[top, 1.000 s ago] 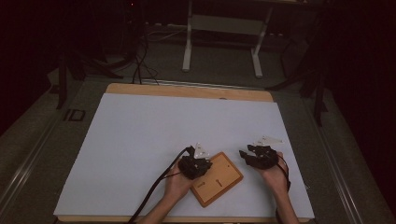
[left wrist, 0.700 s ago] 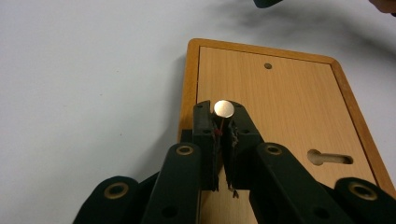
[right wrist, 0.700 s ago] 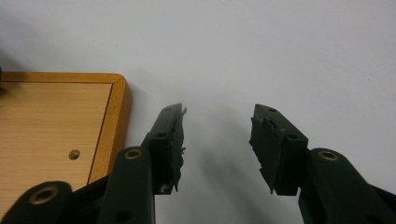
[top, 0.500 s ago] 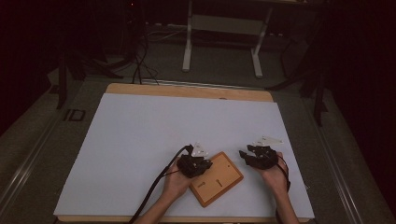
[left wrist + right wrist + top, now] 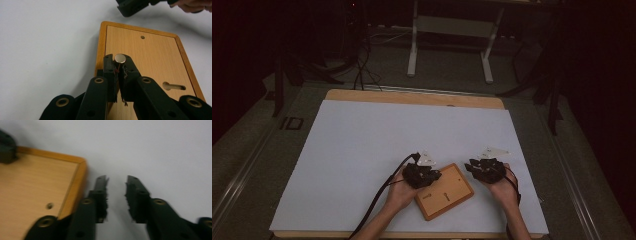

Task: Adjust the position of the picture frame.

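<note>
A flat wooden board [image 5: 447, 194] with a raised rim lies on the white table top near the front edge. My left gripper [image 5: 119, 60] is shut on a small metal cylinder [image 5: 120, 58], held upright over the left part of the board [image 5: 150, 55]. In the high view, the left gripper [image 5: 422, 175] sits at the board's left corner. My right gripper [image 5: 117, 183] hovers over the white surface just right of the board's edge [image 5: 75, 182]. Its jaws have just been closing, a gap remains and nothing is between them. In the high view it [image 5: 484, 169] is right of the board.
The board has a small round hole [image 5: 142, 37] and a keyhole slot [image 5: 173, 86]. The white sheet [image 5: 387, 135] covers a wooden table. Beyond the table, on the dark floor, stand a metal stand [image 5: 449, 30] and cables [image 5: 359, 65].
</note>
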The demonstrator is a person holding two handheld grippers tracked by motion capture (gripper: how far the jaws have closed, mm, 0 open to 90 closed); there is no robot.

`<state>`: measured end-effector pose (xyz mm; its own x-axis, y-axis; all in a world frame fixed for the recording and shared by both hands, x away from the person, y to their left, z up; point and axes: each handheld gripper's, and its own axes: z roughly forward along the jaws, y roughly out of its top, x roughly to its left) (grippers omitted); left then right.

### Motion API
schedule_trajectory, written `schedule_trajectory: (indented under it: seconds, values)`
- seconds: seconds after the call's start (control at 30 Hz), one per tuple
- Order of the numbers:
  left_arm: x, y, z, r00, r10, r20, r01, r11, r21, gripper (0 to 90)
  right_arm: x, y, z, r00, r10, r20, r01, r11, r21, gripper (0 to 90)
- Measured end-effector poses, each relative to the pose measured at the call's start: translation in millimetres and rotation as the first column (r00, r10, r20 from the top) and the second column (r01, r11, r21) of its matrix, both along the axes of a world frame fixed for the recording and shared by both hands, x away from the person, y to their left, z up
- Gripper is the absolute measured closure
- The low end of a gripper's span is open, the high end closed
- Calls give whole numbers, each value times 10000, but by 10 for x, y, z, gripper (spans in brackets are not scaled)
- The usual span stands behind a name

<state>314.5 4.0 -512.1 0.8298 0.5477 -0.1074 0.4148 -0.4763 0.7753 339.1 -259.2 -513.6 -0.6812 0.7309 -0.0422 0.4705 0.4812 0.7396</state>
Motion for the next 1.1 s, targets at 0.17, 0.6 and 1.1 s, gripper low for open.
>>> schedule_trajectory:
  seconds: [0.17, 0.6, 1.1]
  values:
    - [35, 37, 67, 9999, 52, 136, -52, 10000, 28, 849, -20, 31, 15, 9989, 447, -152, -442, 9985, 320, 842]
    - [184, 144, 135, 9992, 382, 91, -382, 9993, -21, 848, -34, 64, 17, 9927, 1067, -560, -1012, 9904, 939, 895]
    - [373, 287, 97, 9988, 477, 46, -478, 9989, 41, 847, -75, 218, -13, 9866, 1435, -775, -1369, 9870, 846, 895]
